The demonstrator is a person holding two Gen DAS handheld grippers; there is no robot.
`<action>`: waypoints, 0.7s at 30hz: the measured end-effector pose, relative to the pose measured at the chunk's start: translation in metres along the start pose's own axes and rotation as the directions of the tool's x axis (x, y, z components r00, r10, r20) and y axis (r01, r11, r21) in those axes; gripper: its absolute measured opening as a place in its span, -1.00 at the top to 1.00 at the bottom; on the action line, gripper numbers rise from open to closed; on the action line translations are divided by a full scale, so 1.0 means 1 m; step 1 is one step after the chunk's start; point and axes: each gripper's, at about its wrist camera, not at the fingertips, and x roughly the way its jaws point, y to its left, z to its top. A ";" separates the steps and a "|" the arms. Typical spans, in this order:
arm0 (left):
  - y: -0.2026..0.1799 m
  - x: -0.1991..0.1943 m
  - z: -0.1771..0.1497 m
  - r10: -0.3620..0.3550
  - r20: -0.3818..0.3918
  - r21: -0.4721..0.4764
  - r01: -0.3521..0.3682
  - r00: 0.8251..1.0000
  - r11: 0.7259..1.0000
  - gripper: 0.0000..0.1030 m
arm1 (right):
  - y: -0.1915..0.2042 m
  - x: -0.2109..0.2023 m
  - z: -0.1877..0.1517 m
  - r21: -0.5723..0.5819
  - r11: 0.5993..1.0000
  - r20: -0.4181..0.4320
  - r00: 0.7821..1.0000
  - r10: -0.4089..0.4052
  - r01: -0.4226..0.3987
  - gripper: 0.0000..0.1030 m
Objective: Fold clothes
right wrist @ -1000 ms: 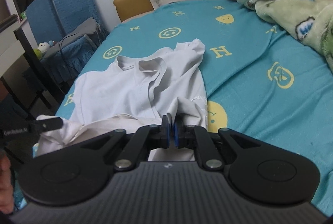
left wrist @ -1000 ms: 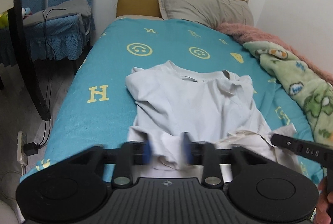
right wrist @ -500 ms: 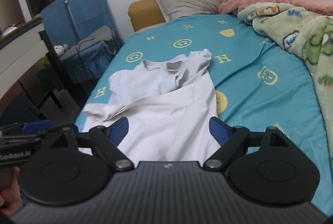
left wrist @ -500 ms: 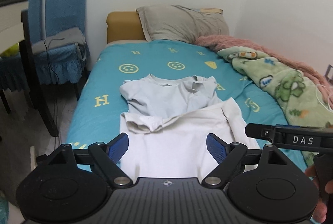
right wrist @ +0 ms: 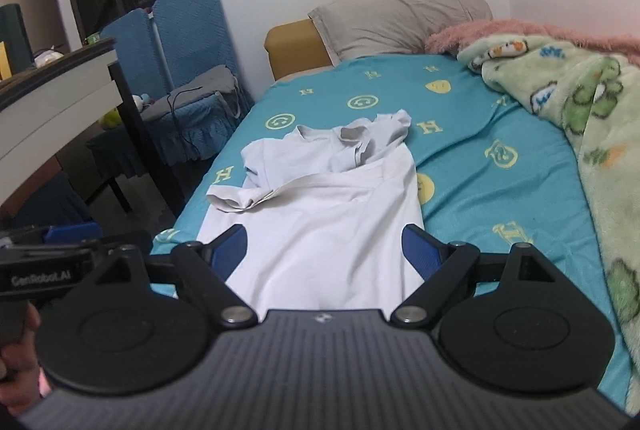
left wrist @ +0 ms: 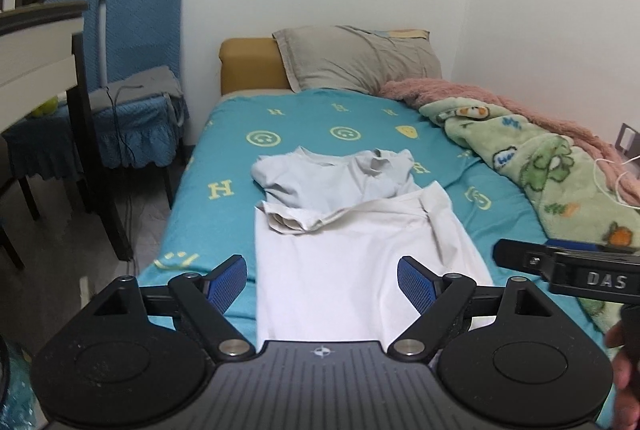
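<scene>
Centrally, a white T-shirt [left wrist: 360, 254] is seen laid on a bed [left wrist: 208, 214] covered by a teal sheet printed with yellow smiley faces and letter H marks. The shirt's lower part is spread flat toward the near edge of the bed, while its upper part, with collar and sleeves, is bunched and folded over farther up; one sleeve is rolled at the left side.

The left claw [left wrist: 322, 286] is held above the near end of the shirt with its blue pads spread wide, and nothing is gripped between them. The right claw [right wrist: 324, 248] is likewise held open over the shirt's lower part, with nothing pinched. Each claw is partly seen at the edge of the other's view, and part of a hand [right wrist: 16, 370] is seen at the lower left of the right wrist view.

A grey pillow [left wrist: 356, 58] is propped at the head of the bed. A green cartoon-print blanket [left wrist: 560, 182] and a pink fleece [left wrist: 460, 90] are heaped along the bed's right side, by the wall. Blue-covered chairs [left wrist: 136, 78] are set to the left of the bed.
</scene>
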 end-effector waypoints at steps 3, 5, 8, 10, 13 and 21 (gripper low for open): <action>0.000 0.001 -0.002 -0.023 -0.025 -0.025 0.022 0.999 0.999 -0.64 | -0.009 0.008 -0.002 0.080 0.997 -0.061 0.998 0.011 -0.006 -0.66; 0.001 0.005 -0.004 -0.037 -0.053 -0.054 0.034 0.998 0.998 -0.64 | -0.022 0.016 -0.007 0.198 0.980 -0.121 0.992 0.043 -0.018 -0.66; 0.005 0.012 -0.006 -0.082 -0.104 -0.128 0.068 0.991 0.989 -0.64 | -0.052 0.029 -0.024 0.462 0.885 -0.196 0.967 0.163 -0.055 -0.66; 0.008 0.018 -0.009 -0.121 -0.131 -0.185 0.096 0.984 0.978 -0.64 | -0.068 0.040 -0.040 0.618 0.784 -0.220 0.946 0.237 -0.053 -0.67; 0.012 0.030 -0.014 -0.173 -0.174 -0.263 0.124 0.969 0.957 -0.64 | -0.084 0.056 -0.064 0.787 0.617 -0.214 0.930 0.299 -0.017 -0.69; 0.030 0.085 -0.042 -0.384 -0.287 -0.561 0.171 0.878 0.810 -0.63 | -0.088 0.084 -0.077 0.837 0.545 -0.197 0.958 0.206 0.054 0.03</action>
